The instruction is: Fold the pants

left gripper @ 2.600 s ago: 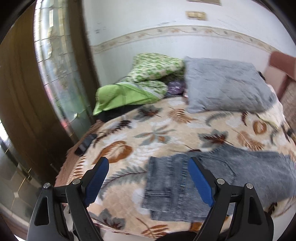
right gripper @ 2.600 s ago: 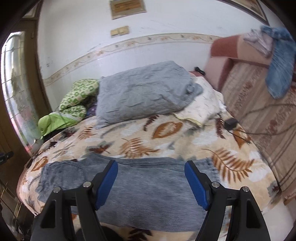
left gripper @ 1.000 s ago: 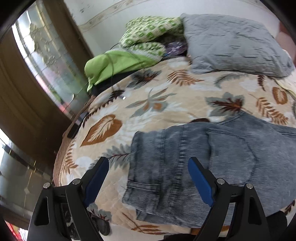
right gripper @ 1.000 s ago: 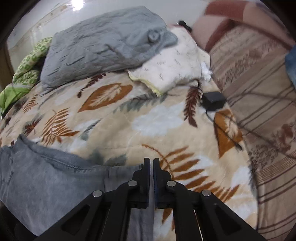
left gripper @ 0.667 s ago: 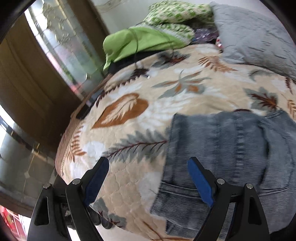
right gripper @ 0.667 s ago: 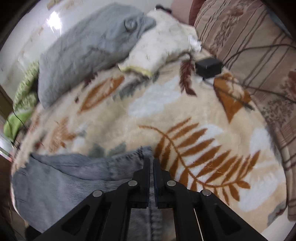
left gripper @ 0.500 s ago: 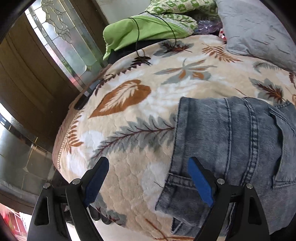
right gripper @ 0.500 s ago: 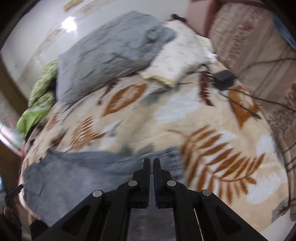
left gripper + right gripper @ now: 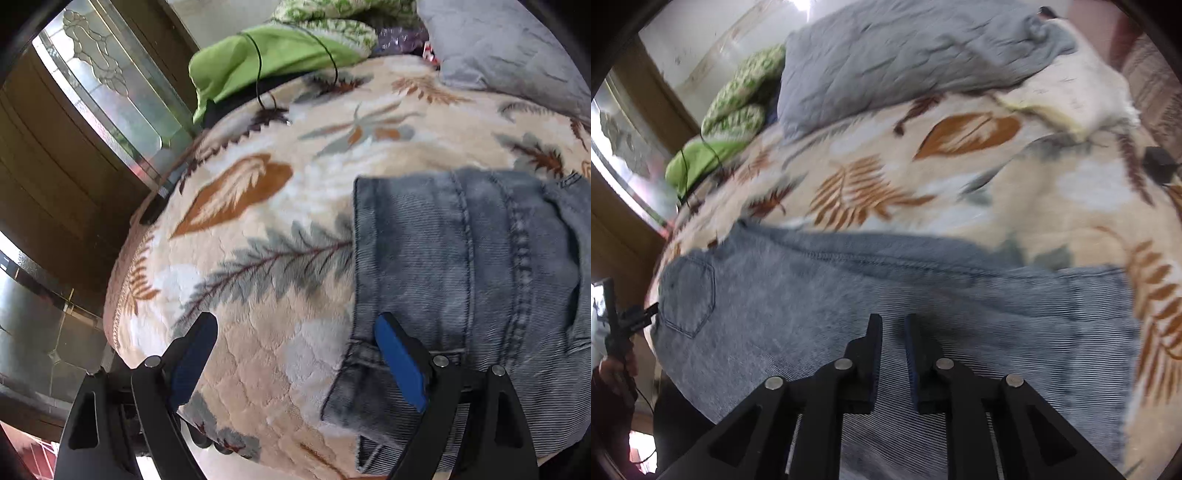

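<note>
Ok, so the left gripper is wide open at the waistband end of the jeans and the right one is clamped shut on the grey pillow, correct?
Not quite. In the right wrist view the right gripper is over the jeans, not the grey pillow, which lies apart at the far side of the bed; its jaws show a narrow gap. The left gripper is wide open at the waistband end.

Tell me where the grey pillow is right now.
The grey pillow lies at the far end of the bed, top centre in the right wrist view, between the green bedding on its left and a cream pillow on its right.
</note>
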### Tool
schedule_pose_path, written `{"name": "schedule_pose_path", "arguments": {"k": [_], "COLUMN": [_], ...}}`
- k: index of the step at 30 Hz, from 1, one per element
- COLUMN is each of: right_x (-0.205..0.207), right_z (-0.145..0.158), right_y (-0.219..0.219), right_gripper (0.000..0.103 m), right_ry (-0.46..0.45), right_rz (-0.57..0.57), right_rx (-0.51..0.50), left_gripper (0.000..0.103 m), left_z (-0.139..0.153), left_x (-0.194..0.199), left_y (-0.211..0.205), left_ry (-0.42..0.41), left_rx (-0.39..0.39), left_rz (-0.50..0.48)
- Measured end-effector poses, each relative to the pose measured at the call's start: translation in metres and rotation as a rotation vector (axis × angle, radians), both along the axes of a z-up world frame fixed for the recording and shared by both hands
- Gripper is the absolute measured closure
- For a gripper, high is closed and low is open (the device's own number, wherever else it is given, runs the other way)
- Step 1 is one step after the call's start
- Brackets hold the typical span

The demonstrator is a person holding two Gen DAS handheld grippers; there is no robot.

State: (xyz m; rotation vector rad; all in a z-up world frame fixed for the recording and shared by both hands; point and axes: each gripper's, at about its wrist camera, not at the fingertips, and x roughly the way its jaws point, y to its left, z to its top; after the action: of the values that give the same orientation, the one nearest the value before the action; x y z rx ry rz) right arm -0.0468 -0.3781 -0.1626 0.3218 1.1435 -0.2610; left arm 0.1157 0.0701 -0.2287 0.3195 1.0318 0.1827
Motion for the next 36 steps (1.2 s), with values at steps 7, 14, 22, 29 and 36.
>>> {"name": "schedule_pose_path", "arguments": {"k": [7,14,22,29,36], "right_x": [0.001,-0.048,-0.13,-0.181,-0.209], "right_z": [-0.007,0.043,0.034,0.049,0.069], "right_y": [-0.015,-0.026,-0.036,-0.04,-0.032], "right_gripper": [0.088,0.088,0.077,0.076,0.04], "right_ry": [-0.004,-0.11,-0.024,-0.103,-0.203], "right_rz": [-0.056,-0.137,-0.253,-0.337,-0.37], "right_rx": [0.017,-0.059,-0.08,-0.06,-0.031], "left_gripper": [0.015,0.015,0.015,0.015,0.015], "left_z": [-0.004,0.027,0.002,0.027,0.079], "left_x": [0.004,-0.008,-0.008,-0.021,-0.042], "left_y": [-0.004,-0.017,-0.045,-0.047,-0.087], "left_ry": [0.012,-0.047,0.01,-0.027,-0.114], "left_rx": [0.026,-0.056,-0.004,-0.016,-0.086], "left_rz": [-0.014,-0.055,-0.142,-0.159,-0.292]}}
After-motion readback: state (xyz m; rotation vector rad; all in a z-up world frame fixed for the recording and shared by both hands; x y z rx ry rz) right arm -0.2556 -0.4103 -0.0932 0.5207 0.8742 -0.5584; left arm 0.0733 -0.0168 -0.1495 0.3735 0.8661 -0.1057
